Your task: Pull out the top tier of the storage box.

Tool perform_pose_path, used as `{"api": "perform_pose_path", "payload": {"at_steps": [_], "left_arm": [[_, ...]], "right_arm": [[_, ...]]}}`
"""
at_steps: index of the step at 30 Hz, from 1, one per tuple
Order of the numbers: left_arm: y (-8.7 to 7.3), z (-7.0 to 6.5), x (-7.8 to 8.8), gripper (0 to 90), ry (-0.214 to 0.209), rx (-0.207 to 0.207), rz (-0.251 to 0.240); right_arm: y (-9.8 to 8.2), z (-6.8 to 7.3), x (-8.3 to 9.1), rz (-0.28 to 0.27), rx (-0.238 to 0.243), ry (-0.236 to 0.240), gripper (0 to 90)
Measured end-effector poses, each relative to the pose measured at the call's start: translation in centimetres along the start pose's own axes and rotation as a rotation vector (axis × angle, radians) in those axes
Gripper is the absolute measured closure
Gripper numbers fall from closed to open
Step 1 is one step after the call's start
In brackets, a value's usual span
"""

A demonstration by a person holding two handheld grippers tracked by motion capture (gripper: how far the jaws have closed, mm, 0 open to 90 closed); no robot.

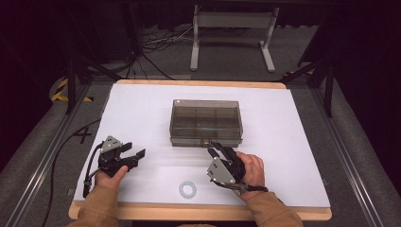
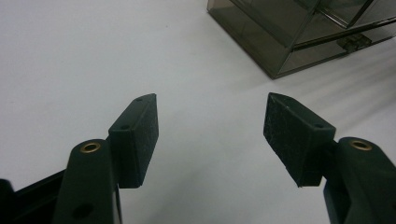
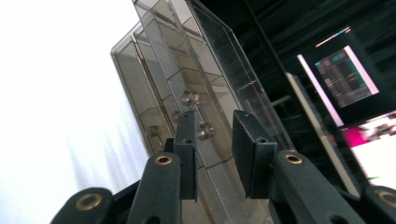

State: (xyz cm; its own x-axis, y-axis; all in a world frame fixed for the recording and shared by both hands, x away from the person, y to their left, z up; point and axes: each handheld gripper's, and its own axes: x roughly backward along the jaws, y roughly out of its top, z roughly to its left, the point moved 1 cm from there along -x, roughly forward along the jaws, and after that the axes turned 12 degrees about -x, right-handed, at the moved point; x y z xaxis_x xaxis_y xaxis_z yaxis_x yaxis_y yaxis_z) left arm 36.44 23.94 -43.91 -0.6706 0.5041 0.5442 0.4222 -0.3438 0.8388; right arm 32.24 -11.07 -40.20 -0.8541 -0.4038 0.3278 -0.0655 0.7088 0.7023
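Smoky clear box sits mid-desk, lid down, latch on its front edge facing us. Our right gripper is at that front edge, fingers part-way apart with nothing clamped; in the right gripper view the small metal latch knobs lie just beyond the tips. Our left gripper hangs over bare desk, well left of the box, fingers wide apart and empty.

We read the step as getting at the front latch to open the lid. To do it well: line the right tips square on the latch, not on the lid rim, and close only once the latch sits between the pads. The box is light plastic and will likely slide or tip when pushed, so we'd bring the left gripper in to steady the near left corner first. Lift slowly; clear walls make edges hard to judge.

A small ring lies near the front desk edge, away from both grippers.
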Motion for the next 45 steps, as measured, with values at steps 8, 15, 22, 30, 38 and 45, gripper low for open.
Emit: {"api": "perform_pose_path", "payload": {"at_steps": [8,15,22,30,38,45], "left_arm": [[0.0,-0.1,0.0,36.4,0.002,0.000,0.001],[0.0,-0.1,0.0,36.4,0.000,0.000,0.002],[0.0,-0.1,0.0,36.4,0.003,-0.001,0.002],[0.0,-0.1,-0.1,36.4,0.001,0.004,0.002],[0.0,0.0,-0.1,36.4,0.001,0.003,0.003],[0.1,-0.1,-0.2,36.4,-0.005,0.003,0.002]], "right_arm": [[-0.7,-1.8,0.6,-0.045,-0.139,0.080,71.7],[-1.2,-2.9,1.0,-0.087,-0.236,0.187,71.6],[-1.6,-4.2,1.1,-0.099,-0.365,0.318,73.3],[-1.6,-5.4,1.0,-0.098,-0.417,0.416,73.0],[-1.7,-5.9,0.7,-0.089,-0.458,0.483,69.2],[-1.2,-6.8,0.3,-0.025,-0.507,0.526,67.9]]}}
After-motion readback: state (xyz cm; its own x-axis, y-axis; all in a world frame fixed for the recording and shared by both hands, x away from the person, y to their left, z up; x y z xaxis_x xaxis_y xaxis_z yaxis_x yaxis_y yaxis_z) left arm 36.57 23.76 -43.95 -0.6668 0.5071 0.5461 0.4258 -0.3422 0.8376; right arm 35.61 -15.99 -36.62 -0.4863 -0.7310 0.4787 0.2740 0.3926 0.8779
